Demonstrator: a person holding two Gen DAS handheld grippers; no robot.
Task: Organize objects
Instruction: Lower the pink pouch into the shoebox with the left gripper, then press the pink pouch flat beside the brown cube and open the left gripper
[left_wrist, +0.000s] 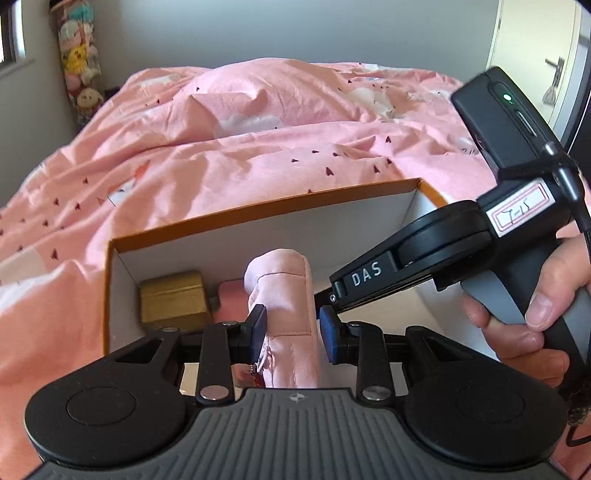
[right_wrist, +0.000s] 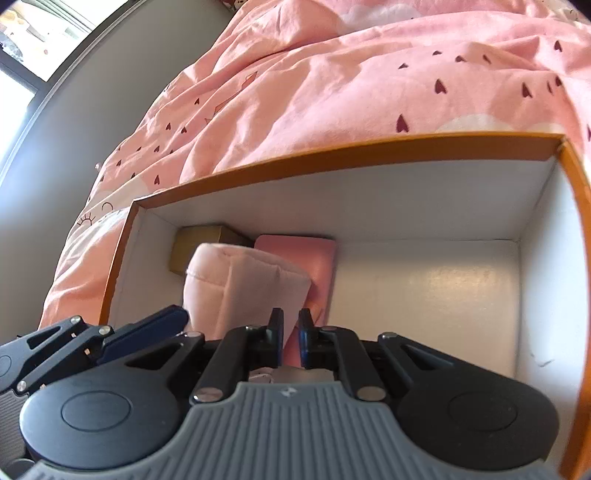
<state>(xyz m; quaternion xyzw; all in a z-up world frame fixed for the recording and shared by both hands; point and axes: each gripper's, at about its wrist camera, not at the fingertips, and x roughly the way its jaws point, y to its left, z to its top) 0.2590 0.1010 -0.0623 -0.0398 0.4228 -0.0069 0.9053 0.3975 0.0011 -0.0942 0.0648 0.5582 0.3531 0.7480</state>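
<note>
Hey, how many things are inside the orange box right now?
3. A gold box sits in the far left corner, a flat pink case lies beside it, and a pink fabric pouch stands in front of both. The near floor is hidden, so more is possible.

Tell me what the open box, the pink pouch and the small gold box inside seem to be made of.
Open box: likely cardboard, matte white inside with an orange outside, thin straight folded walls.
Pink pouch: soft fabric, matte; stitched seams, wrinkles, and what looks like a zipper pull.
Small gold box: probably card or paper-wrapped, with a metallic gold sheen and crisp edges.
</note>
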